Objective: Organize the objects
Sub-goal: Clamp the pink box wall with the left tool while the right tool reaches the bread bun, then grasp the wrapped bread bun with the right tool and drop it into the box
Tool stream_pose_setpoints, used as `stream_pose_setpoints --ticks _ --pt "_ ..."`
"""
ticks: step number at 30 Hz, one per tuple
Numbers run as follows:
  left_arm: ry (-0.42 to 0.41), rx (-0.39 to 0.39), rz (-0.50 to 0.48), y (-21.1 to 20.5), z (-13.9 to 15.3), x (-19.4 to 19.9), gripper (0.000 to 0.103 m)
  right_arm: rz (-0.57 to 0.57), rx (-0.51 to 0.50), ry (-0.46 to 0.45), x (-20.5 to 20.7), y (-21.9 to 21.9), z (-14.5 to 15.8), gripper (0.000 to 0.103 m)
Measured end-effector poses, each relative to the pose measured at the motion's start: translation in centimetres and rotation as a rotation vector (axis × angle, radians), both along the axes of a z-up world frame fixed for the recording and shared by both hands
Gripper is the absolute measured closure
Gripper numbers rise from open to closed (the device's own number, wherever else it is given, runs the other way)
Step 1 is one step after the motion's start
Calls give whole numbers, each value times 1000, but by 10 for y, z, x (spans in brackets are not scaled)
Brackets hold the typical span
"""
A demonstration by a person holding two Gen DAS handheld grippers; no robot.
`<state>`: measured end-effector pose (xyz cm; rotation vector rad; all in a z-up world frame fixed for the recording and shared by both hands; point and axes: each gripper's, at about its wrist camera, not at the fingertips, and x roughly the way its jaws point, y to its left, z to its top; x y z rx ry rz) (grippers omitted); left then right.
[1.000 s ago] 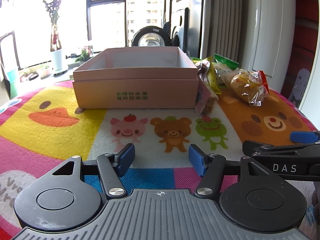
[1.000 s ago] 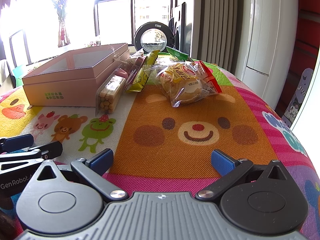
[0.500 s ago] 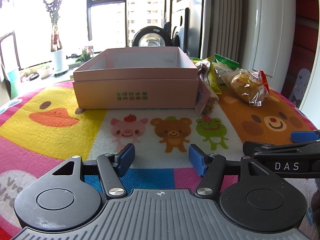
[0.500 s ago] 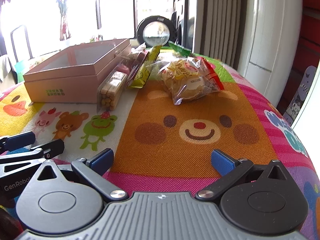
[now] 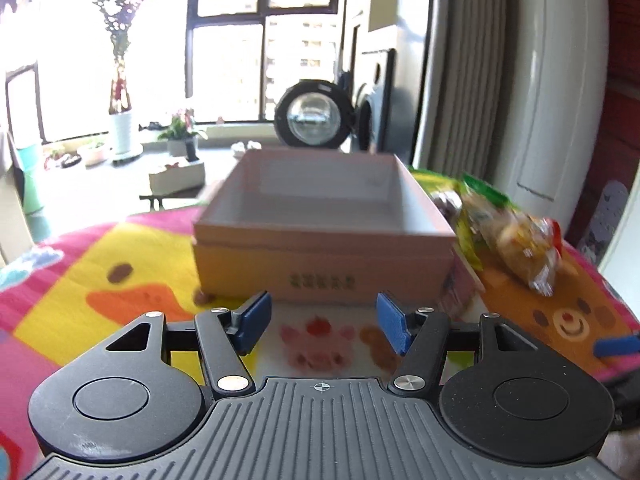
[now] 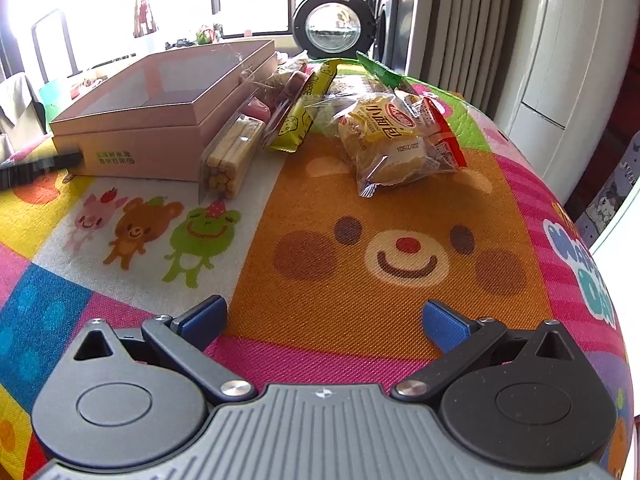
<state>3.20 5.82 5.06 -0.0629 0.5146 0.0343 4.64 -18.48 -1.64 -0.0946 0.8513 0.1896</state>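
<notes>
1. An open pink box [image 5: 320,216] is seen straight ahead of the left tongs [image 5: 322,322], beyond the blue tips, resting on a cartoon-printed cloth [image 6: 400,248]; the inside of the box appears bare.
2. In the right view the same box [image 6: 160,112] is found far to the left and ahead of the right tongs [image 6: 324,320], well apart from them.
3. A clear pack of biscuit sticks [image 6: 232,160] is laid along the box's right side, touching or just beside it; a yellow cheese snack packet [image 6: 300,120] is placed next to it.
4. A clear bag of small buns [image 6: 396,140], with a red and yellow label, is set on the orange bear print, ahead of the right tongs and slightly to their right.
5. A green wrapper [image 6: 380,72] is partly seen behind the bun bag.
6. The left tongs are held partly open, with nothing between the tips; they are held level above the cloth, pointed at the box front.
7. The right tongs are spread wide and nothing is gripped; they are tilted down toward the bear face.
8. The box is made of smooth card with green print on its front; the cloth is woven and brightly coloured; the snack wrappers are glossy and crinkled.
9. The left view is blurred.
</notes>
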Motion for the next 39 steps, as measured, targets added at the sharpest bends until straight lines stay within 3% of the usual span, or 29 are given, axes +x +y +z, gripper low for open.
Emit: stream_pose_setpoints --ticks 4,6,8,10,14,16,18,22,26,30,36,39 --pt "-78 -9 114 44 23 33 37 36 9 -3 -1 -3 1 0" --pt "-83 26 144 59 24 56 37 48 10 -9 -2 -3 1 0" --pt "-51 31 147 71 18 80 38 89 17 4 -2 -2 3 0" --pt "8 -26 136 80 8 101 39 135 45 1 -5 -2 9 0" --pt "52 -96 129 95 -8 120 40 141 40 -164 -12 5 30 0" --pt "54 -114 134 98 -15 124 49 112 23 -282 -10 7 41 0" --pt "72 -121 135 98 -23 126 72 97 -8 -323 2 8 54 0" --pt "104 -106 114 95 -34 127 82 56 13 -281 40 -10 68 0" --pt "89 -136 119 95 -28 115 90 -43 27 -210 79 -33 57 0" --pt "67 -112 121 87 -22 105 90 -96 22 -139 106 -38 34 0" --pt "55 -95 122 80 -23 99 90 -70 117 -41 108 -29 21 3" --pt "51 -110 117 83 -25 100 90 -67 100 -50 116 -23 19 8"
